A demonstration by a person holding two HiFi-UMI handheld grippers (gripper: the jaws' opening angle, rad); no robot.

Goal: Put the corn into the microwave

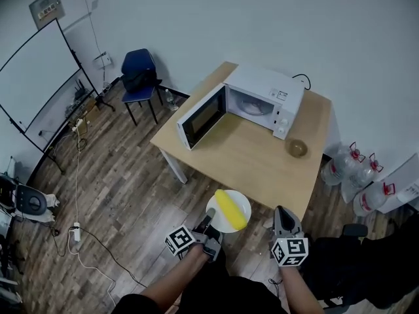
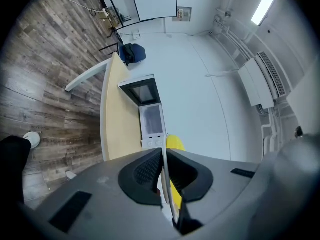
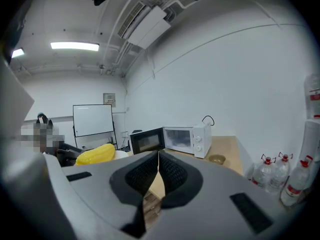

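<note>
A yellow corn cob (image 1: 231, 209) lies on a white plate (image 1: 244, 202) held in the air just short of the table's near edge. My left gripper (image 1: 209, 226) is shut on the plate's rim; in the left gripper view the thin rim (image 2: 165, 184) sits between the pads, with the corn (image 2: 175, 144) behind it. The white microwave (image 1: 262, 101) stands at the back of the wooden table (image 1: 249, 156) with its door (image 1: 201, 118) swung open to the left. My right gripper (image 1: 285, 224) hangs beside the plate, shut and empty (image 3: 158, 156).
A small brown bowl (image 1: 298, 148) sits on the table to the right of the microwave. Water bottles (image 1: 357, 165) stand on the floor at the right. A blue chair (image 1: 139, 70) and a whiteboard (image 1: 36, 77) are at the far left. Cables lie on the floor.
</note>
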